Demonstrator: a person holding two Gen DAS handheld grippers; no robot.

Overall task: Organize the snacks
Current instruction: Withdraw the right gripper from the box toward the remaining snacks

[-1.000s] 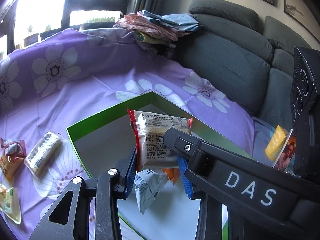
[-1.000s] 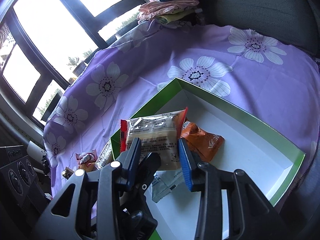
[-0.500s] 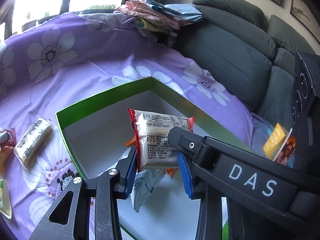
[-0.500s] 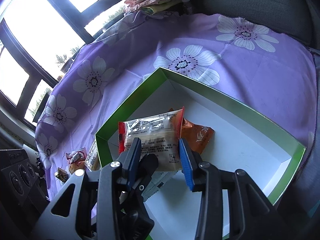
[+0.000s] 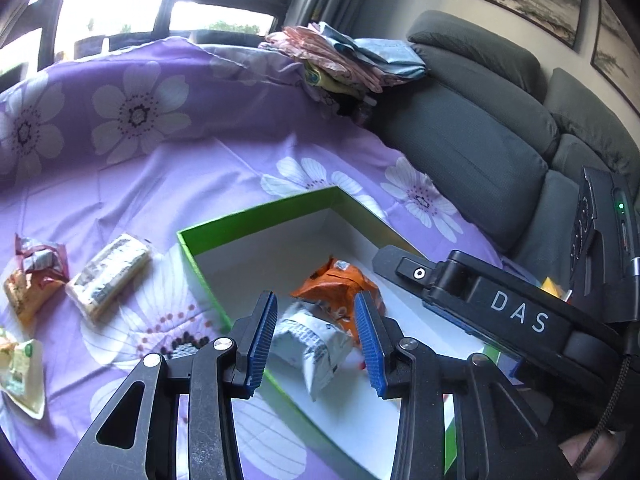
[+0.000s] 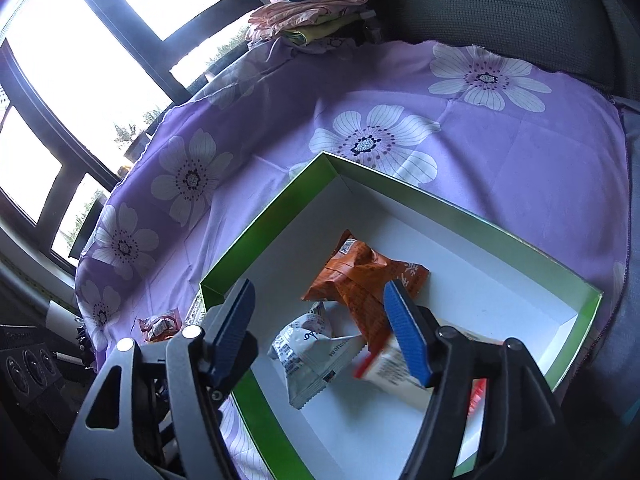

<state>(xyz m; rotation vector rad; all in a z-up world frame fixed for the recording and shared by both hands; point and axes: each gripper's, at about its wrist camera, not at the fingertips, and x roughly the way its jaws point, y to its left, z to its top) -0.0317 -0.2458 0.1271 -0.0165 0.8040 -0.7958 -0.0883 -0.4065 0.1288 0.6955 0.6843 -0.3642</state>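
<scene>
A green box [image 5: 256, 220] with a white inside lies on the purple flowered cloth. An orange pack [image 5: 340, 284] and a grey-white pack [image 5: 312, 344] lie in it. My left gripper [image 5: 315, 300] hovers over the box's near left corner, jaws apart with nothing between them. My right gripper [image 6: 320, 288] hangs above the box [image 6: 260, 240] with its jaws opening and its pads touching nothing. A white pack with red ends [image 6: 384, 368] shows blurred under its right finger, beside the orange pack [image 6: 360, 272] and the grey-white pack [image 6: 312, 348].
Left of the box on the cloth lie a striped silver pack [image 5: 108, 276], a red-brown pack [image 5: 32, 268] and a green-white pack [image 5: 20, 368]. A grey sofa [image 5: 480, 152] runs along the right. Folded cloths [image 5: 344, 60] are piled at the back by the window.
My right jaws have spread and the white pack with red ends has dropped from them into the box. My left gripper has drifted left, toward the box's near left corner.
</scene>
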